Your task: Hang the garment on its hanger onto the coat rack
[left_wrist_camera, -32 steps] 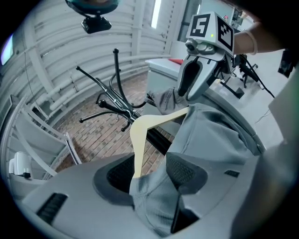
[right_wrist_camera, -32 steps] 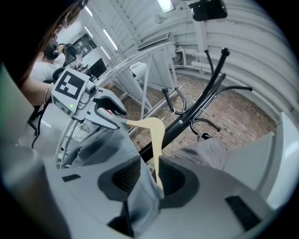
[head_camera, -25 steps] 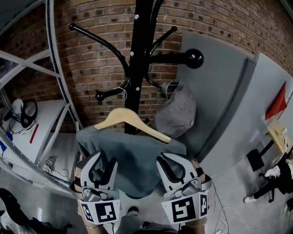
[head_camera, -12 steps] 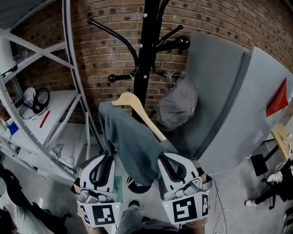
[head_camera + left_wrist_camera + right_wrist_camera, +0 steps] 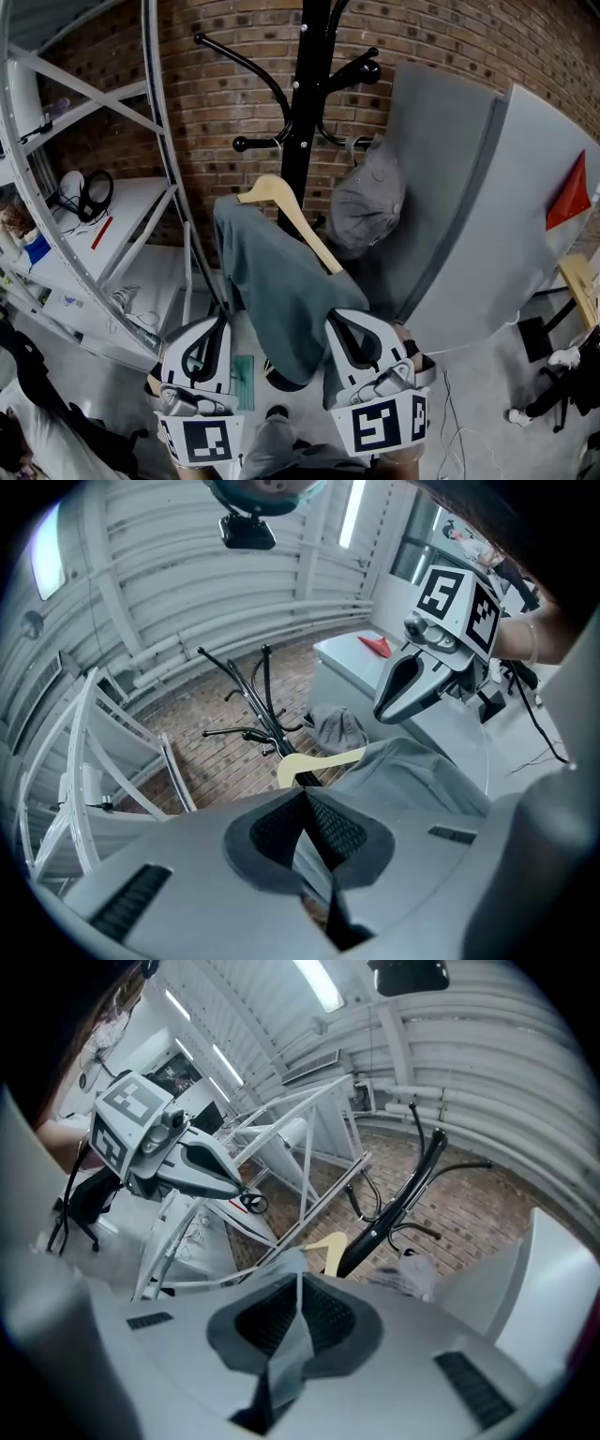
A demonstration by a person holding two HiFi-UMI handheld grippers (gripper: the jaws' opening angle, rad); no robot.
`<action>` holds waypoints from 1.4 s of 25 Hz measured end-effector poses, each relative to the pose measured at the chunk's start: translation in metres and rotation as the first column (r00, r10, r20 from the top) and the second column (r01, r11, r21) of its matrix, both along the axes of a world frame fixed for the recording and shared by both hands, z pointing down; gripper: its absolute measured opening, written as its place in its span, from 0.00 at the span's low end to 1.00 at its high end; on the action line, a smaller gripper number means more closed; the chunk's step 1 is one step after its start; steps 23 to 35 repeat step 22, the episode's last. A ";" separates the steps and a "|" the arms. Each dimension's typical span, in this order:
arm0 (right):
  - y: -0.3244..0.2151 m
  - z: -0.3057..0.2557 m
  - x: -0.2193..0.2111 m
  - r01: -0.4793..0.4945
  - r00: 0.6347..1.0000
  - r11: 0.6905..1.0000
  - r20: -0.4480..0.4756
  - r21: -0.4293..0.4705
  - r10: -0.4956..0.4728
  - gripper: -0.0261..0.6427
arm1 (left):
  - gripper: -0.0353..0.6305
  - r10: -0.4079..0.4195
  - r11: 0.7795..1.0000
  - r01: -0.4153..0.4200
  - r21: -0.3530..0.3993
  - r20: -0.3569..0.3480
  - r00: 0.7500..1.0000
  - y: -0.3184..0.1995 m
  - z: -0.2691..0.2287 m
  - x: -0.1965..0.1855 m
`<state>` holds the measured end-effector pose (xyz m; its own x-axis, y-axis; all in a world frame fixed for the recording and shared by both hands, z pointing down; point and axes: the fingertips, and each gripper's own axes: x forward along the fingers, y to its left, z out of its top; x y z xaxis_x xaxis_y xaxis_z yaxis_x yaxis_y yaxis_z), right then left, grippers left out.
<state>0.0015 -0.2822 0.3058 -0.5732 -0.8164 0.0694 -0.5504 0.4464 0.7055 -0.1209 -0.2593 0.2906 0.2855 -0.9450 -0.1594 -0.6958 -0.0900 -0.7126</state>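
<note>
A grey-green garment (image 5: 281,291) hangs on a wooden hanger (image 5: 291,211), whose hook sits at a low arm of the black coat rack (image 5: 305,112). The hanger is turned so that it slants towards me. My left gripper (image 5: 222,323) is at the garment's lower left edge, and its jaws (image 5: 302,794) are shut with a fold of the fabric (image 5: 403,771) caught between them. At the lower right edge my right gripper (image 5: 333,319) is shut on a strip of the same fabric (image 5: 286,1349). The hanger (image 5: 330,1246) and rack (image 5: 403,1199) show beyond its jaws (image 5: 299,1279).
A grey cap (image 5: 367,202) hangs on the rack to the right of the hanger. A white metal shelf frame (image 5: 159,141) with headphones (image 5: 84,192) on its shelf stands at the left. Grey panels (image 5: 469,187) lean against the brick wall at the right.
The hanger and garment have swung from broadside to slanting towards me. My left jaws have gone from wide open to shut, and the right jaws have closed further on the fabric.
</note>
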 end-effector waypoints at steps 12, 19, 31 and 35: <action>0.009 0.001 0.002 -0.003 1.000 1.000 -0.004 0.018 0.003 0.09 | 0.06 0.001 1.000 -0.001 0.007 -0.023 1.000 0.007 -0.002 0.001; 0.005 0.000 -0.001 -0.008 1.000 1.000 -0.002 0.016 0.008 0.09 | 0.06 0.000 1.000 0.000 0.007 0.008 1.000 0.000 -0.003 -0.001; 0.002 0.000 0.000 -0.012 1.000 1.000 -0.005 0.015 0.012 0.09 | 0.06 0.002 1.000 -0.002 0.013 0.011 1.000 -0.003 -0.006 -0.001; 0.002 0.000 0.000 -0.012 1.000 1.000 -0.005 0.015 0.012 0.09 | 0.06 0.002 1.000 -0.002 0.013 0.011 1.000 -0.003 -0.006 -0.001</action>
